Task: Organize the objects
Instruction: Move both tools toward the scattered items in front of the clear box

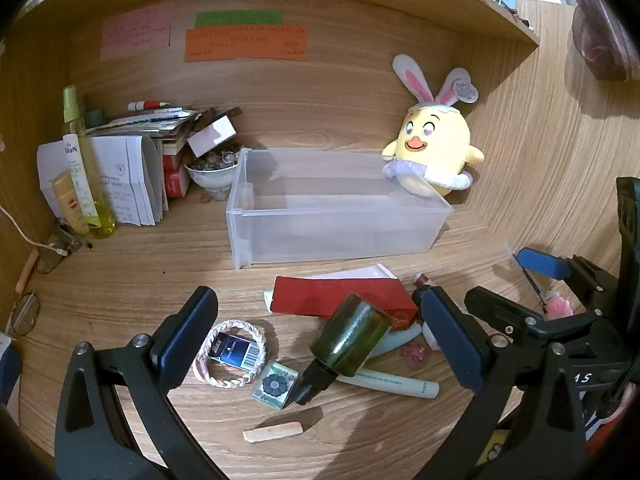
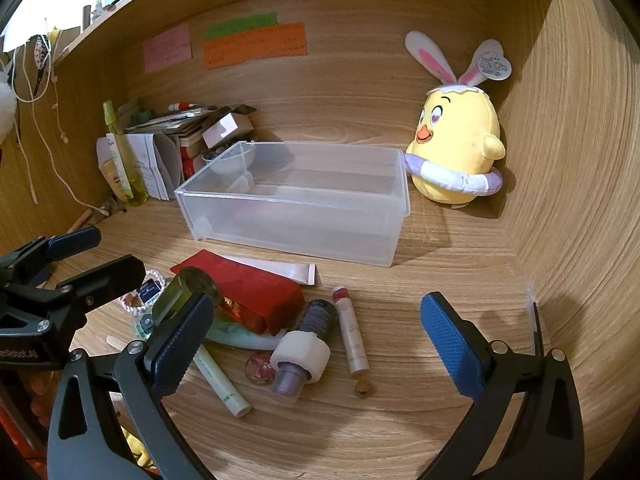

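Observation:
A clear plastic bin stands empty at the middle of the wooden desk. In front of it lies a jumble: a green bottle, a red packet, a braided hair tie around a small blue box, a flower tile, a pale green tube, a purple bottle with a white collar and a red-capped white tube. My left gripper hovers open above the green bottle. My right gripper hovers open above the purple bottle. Neither touches anything.
A yellow chick plush leans in the back right corner beside the bin. Papers, a bowl and a spray bottle crowd the back left. A wooden stick lies near the front. Wooden walls close in behind and at the right.

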Demonstrator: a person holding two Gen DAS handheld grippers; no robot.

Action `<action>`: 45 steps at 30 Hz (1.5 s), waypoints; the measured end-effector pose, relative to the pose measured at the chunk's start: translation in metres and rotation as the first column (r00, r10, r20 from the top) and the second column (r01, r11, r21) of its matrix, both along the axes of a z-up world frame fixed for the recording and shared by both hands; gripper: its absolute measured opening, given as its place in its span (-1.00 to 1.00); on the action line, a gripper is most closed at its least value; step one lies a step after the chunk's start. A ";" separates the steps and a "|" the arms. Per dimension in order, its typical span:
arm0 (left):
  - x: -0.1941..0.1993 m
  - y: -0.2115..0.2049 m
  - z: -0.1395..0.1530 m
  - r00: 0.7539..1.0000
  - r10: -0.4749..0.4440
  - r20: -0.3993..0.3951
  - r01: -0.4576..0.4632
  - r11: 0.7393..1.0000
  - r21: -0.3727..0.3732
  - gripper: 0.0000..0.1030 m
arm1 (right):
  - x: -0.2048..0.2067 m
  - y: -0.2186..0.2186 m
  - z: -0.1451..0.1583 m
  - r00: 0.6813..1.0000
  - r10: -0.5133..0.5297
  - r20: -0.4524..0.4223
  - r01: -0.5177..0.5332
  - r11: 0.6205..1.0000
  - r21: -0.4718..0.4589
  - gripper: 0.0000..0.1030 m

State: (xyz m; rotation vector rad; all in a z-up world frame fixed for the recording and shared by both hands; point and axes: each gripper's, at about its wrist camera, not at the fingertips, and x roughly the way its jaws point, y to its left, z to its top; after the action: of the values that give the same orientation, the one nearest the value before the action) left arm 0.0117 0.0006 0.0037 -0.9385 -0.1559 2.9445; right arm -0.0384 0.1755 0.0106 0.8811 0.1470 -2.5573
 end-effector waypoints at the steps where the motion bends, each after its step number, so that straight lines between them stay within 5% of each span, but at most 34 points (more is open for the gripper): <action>1: 0.000 0.000 0.000 1.000 0.000 -0.001 0.000 1.000 0.000 1.00 | 0.000 0.000 0.000 1.000 0.001 0.000 -0.001 1.000 -0.001 1.00; 33: -0.013 -0.007 -0.013 0.997 -0.026 0.071 0.023 0.999 0.039 1.00 | -0.003 0.000 -0.004 1.000 0.014 0.024 -0.015 1.000 0.015 1.00; 45: -0.008 -0.029 -0.012 0.999 0.021 0.033 -0.022 0.999 0.024 0.99 | -0.020 0.018 -0.008 0.998 -0.027 0.052 0.027 1.000 -0.005 0.98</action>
State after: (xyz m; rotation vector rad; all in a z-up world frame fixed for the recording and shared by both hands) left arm 0.0042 -0.0284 -0.0081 -0.9880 -0.2038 2.9408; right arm -0.0582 0.1939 0.0023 0.9526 0.1130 -2.5558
